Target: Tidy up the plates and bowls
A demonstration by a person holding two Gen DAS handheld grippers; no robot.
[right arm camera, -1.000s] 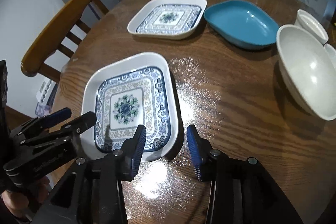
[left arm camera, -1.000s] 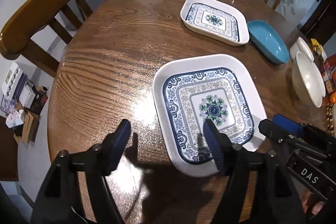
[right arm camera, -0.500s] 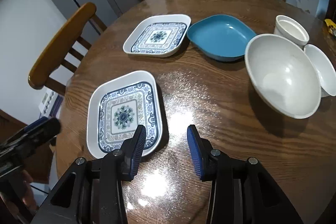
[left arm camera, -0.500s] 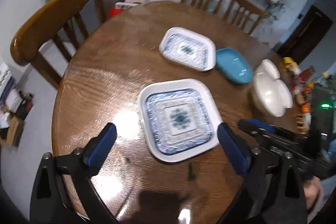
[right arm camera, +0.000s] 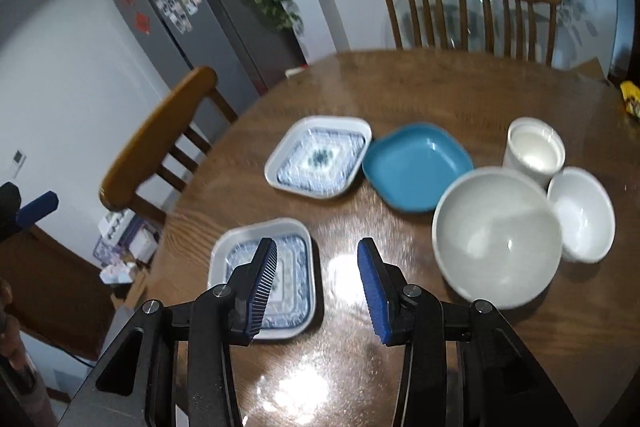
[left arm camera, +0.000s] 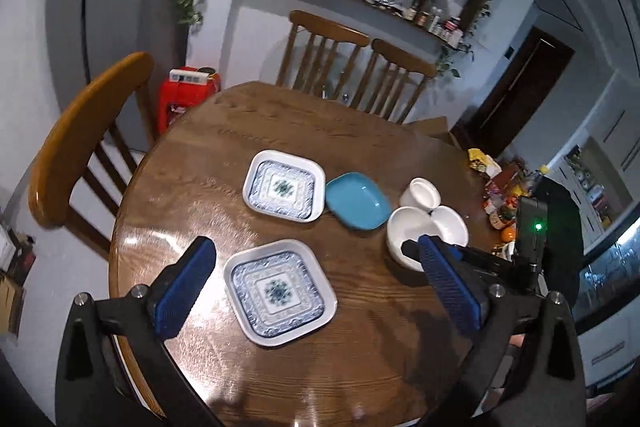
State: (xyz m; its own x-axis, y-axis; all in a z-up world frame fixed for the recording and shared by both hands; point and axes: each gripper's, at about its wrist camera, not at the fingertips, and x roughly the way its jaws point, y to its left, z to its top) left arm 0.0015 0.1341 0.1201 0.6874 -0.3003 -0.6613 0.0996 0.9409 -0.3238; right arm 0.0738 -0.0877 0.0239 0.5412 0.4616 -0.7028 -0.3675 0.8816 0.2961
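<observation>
Two square blue-patterned plates lie on the round wooden table: a near one and a far one. Beside the far one is a blue dish. To the right stand a large white bowl, a small white bowl and a white cup. My left gripper is wide open, high above the near plate. My right gripper is open and empty, raised above the table beside that plate.
Wooden chairs stand at the table's left and far side. A red stool and a grey fridge are behind. Snack packets clutter the table's right edge.
Both grippers have risen and pulled back from the near plate, so the whole table shows. The left gripper has opened wider. The plate stays on the table.
</observation>
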